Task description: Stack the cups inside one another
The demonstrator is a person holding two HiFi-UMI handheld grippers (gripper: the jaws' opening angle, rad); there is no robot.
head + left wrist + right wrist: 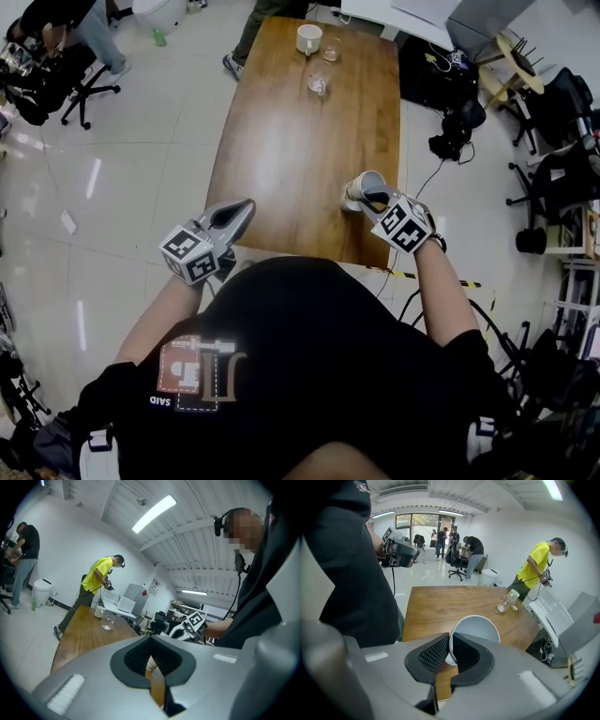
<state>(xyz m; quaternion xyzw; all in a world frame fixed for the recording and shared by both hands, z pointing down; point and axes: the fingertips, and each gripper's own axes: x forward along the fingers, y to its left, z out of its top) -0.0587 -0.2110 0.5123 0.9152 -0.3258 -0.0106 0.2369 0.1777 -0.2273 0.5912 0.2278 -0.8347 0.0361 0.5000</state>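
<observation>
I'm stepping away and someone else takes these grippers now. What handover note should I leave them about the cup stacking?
Left gripper: jaws together, empty, off the table's near left edge.
Right gripper: shut on the near white cup's rim, cup tilted over the near right corner.
Far end: far white cup and two clear glasses, all apart.
Done: nothing nested. Left: all the stacking.

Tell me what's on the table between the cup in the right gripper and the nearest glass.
Nothing; just bare table between the cup and the glass, seen in the head view and right gripper view.
</observation>
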